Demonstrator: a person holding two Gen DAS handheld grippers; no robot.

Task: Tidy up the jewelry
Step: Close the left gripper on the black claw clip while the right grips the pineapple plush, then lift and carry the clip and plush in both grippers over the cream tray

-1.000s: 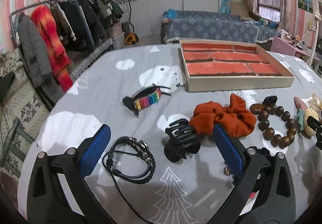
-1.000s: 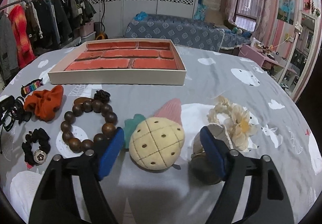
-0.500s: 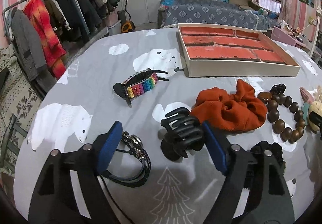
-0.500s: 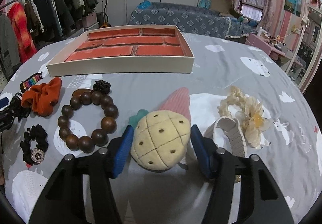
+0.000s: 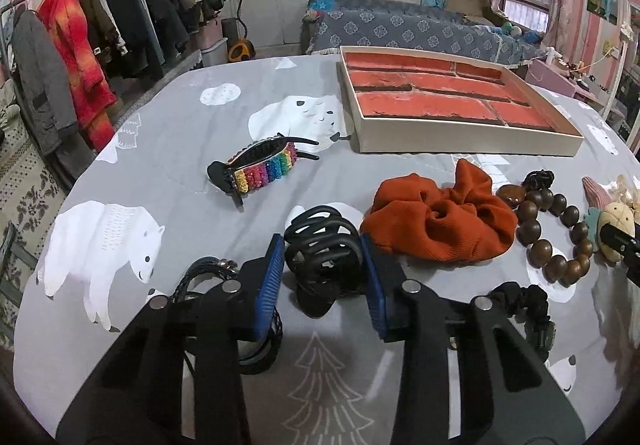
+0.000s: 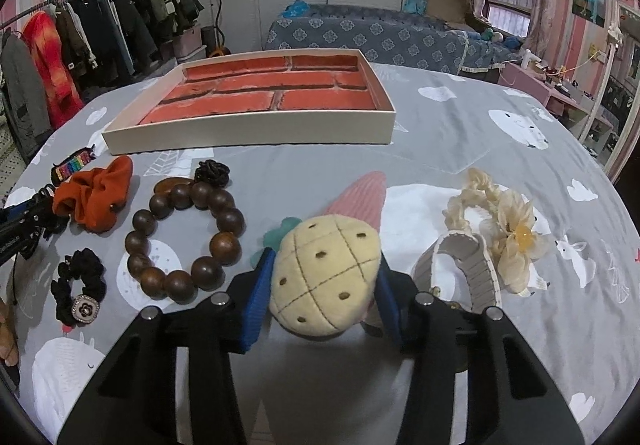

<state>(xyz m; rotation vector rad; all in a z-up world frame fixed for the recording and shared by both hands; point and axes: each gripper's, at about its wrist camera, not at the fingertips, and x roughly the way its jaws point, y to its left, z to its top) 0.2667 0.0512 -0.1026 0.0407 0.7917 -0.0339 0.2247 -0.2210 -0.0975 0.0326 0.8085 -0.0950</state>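
My left gripper [image 5: 322, 281] is shut on a black claw hair clip [image 5: 322, 257] that rests on the grey cloth. My right gripper [image 6: 325, 293] is shut on a plush pineapple hair clip [image 6: 325, 281] with a pink leaf. A shallow tray with a red brick-pattern floor [image 5: 472, 143] [image 6: 256, 133] stands beyond both. An orange scrunchie [image 5: 436, 221] [image 6: 94, 197] and a brown bead bracelet [image 5: 556, 233] [image 6: 182, 241] lie between the grippers.
A rainbow clip [image 5: 260, 167], a black braided cord [image 5: 208, 273] and a black scrunchie with a brooch [image 6: 80, 293] lie at the left. A cream flower scrunchie [image 6: 504, 229] and a grey band [image 6: 468, 265] lie at the right. A clothes rack [image 5: 80, 45] stands beyond the table's left edge.
Both grippers moved forward and closed: the left pads came in onto the black claw clip, the right pads onto the plush pineapple clip.
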